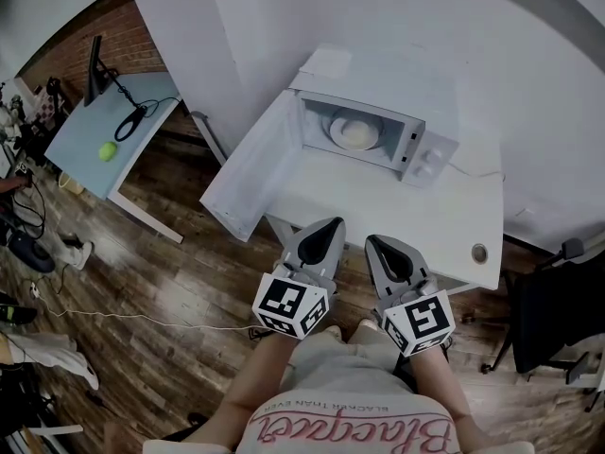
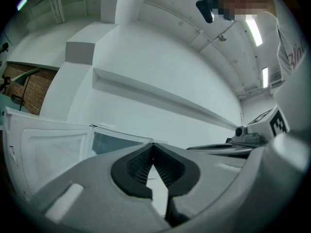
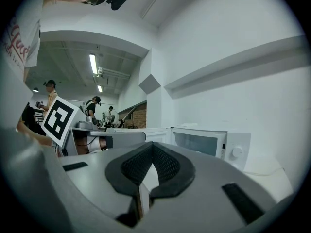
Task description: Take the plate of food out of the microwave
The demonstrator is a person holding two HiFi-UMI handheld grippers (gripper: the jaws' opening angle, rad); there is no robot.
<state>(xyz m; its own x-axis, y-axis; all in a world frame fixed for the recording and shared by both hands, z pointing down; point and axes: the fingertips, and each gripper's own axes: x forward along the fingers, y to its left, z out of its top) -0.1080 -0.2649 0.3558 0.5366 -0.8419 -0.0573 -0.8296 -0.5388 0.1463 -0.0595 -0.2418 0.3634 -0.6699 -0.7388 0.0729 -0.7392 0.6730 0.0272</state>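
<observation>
A white microwave point(image 1: 416, 112) stands on a white table point(image 1: 454, 225) with its door point(image 1: 250, 173) swung wide to the left. Inside sits a white plate point(image 1: 357, 130) with a pale round of food on it. My left gripper point(image 1: 333, 227) and right gripper point(image 1: 374, 245) hover side by side at the table's near edge, well short of the oven. Both are shut with nothing between the jaws. The left gripper view shows its tips point(image 2: 153, 147) meeting, with the open door point(image 2: 48, 144) at left. In the right gripper view, its tips point(image 3: 152, 147) also meet, with the microwave point(image 3: 214, 144) ahead at right.
A light blue desk point(image 1: 104, 130) with a monitor, cables and a green ball point(image 1: 108, 150) stands at far left. A black chair point(image 1: 553, 315) is at the right. The table has a round cable hole point(image 1: 479, 253). Other people point(image 3: 92, 108) stand in the background of the right gripper view.
</observation>
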